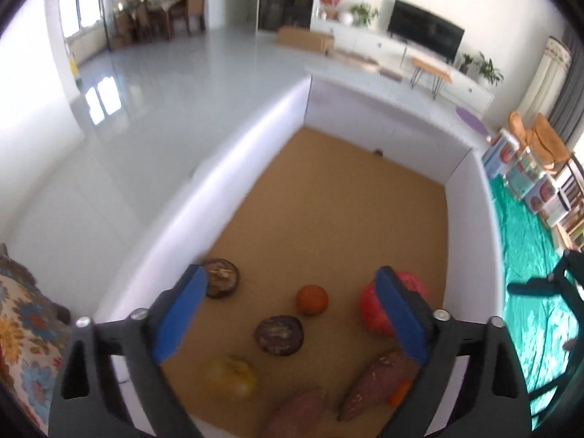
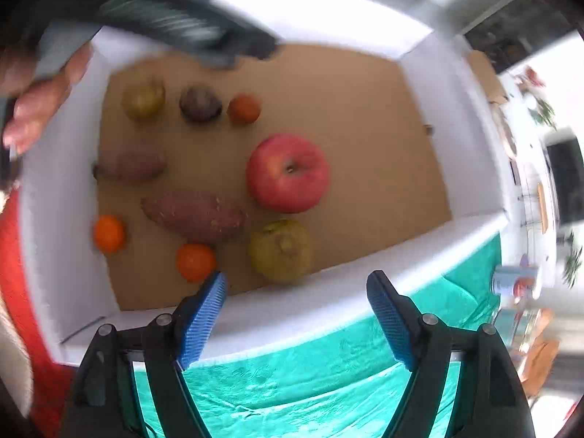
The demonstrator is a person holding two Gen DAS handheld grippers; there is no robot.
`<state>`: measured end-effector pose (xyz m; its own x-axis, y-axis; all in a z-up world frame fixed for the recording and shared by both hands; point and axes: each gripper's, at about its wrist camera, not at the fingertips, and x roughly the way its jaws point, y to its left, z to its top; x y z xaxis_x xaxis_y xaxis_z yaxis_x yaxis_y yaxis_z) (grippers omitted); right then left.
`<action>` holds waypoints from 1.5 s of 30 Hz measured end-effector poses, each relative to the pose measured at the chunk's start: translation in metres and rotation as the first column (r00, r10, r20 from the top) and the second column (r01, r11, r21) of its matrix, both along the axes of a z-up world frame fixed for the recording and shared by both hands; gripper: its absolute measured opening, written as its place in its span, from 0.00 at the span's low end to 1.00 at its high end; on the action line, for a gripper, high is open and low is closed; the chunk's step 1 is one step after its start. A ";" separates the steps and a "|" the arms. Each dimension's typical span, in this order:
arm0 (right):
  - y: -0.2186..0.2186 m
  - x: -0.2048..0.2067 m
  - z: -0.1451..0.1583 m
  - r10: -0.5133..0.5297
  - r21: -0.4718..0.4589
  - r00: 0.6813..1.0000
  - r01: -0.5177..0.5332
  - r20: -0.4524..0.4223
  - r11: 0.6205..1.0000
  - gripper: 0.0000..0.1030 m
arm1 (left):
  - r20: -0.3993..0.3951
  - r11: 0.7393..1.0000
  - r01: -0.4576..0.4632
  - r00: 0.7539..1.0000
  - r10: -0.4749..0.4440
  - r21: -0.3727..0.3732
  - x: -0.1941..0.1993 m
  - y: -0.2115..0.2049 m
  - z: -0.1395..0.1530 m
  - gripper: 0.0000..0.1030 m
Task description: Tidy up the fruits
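Inside the white-walled box with a brown cardboard floor (image 2: 365,109) the fruit lies loose. From the right wrist, the whole spread shows: a big red apple (image 2: 288,173) in the middle, a yellow-green pear-like fruit (image 2: 281,250) just below it by the near wall, two purple-brown sweet potatoes (image 2: 193,215), three small oranges (image 2: 195,261) and a dark round fruit (image 2: 200,104) in the far row. The right gripper (image 2: 297,314) hangs over the box's near wall and the green cloth (image 2: 310,365), its blue pads spread with nothing between them.

From the left wrist, a second dark round fruit (image 1: 221,277) sits against the left wall, unseen in the other view. The left gripper (image 1: 288,319) is spread wide above the fruit, empty; its right pad hides part of the apple (image 1: 412,283).

A person's hand (image 2: 43,98) on the blurred left tool covers the box's far left corner in the right view.
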<state>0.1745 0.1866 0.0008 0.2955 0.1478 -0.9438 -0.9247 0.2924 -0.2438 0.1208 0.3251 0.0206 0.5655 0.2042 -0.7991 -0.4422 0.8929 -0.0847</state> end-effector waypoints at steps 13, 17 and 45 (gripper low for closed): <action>-0.102 -0.036 0.035 -0.455 0.465 0.833 0.553 -0.315 0.691 1.00 | 0.013 0.997 0.014 1.000 -0.013 -0.078 -0.098 -0.044 0.028 0.97; -0.103 -0.052 0.031 -0.442 0.458 0.836 0.547 -0.325 0.700 1.00 | 0.027 0.998 -0.055 0.998 0.055 0.014 -0.113 -0.048 0.029 0.97; -0.050 -0.079 0.057 -0.485 0.369 0.830 0.558 -0.277 0.743 1.00 | -0.053 0.979 -0.108 0.992 0.119 0.173 -0.128 -0.032 0.039 0.99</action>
<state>0.0956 0.1368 0.0577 0.3020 0.4018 -0.8645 -0.6106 0.7779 0.1483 -0.0075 0.2927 0.0593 0.4807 0.3995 -0.7806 -0.5409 0.8357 0.0946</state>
